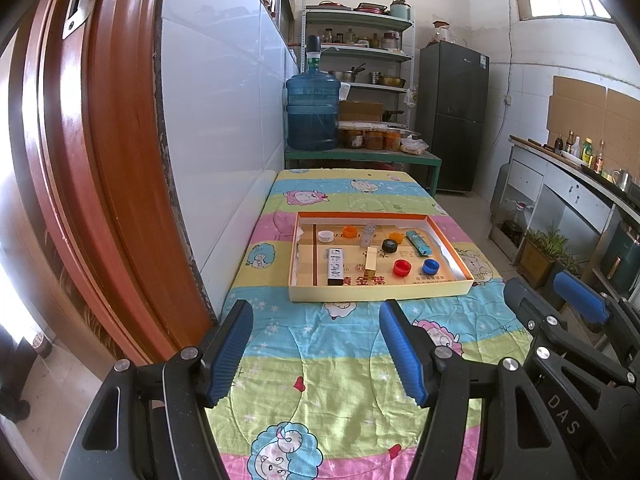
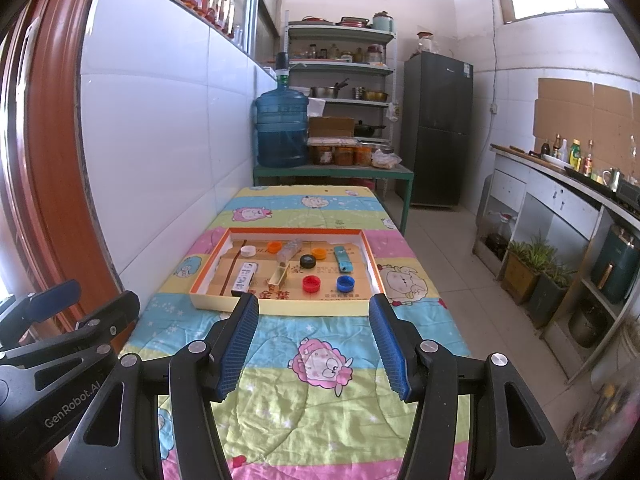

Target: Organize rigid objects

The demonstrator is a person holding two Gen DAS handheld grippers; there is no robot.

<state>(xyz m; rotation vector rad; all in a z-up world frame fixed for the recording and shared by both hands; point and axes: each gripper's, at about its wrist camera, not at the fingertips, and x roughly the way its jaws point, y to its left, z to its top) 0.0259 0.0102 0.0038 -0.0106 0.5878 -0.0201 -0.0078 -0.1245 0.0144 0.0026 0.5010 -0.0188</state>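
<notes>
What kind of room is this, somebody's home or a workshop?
Most likely a plain home kitchen or pantry: a dark fridge against the far wall, open shelves of pots and jars, and a counter with sauce bottles along the right wall.

Cloth-covered table with a cardboard tray [image 1: 380, 293] of plastic caps.
The quilted cloth [image 1: 344, 380] looks soft and matt; the red cap [image 1: 402, 267] is glossy plastic; the wall tiles [image 2: 160, 128] shine smooth.
</notes>
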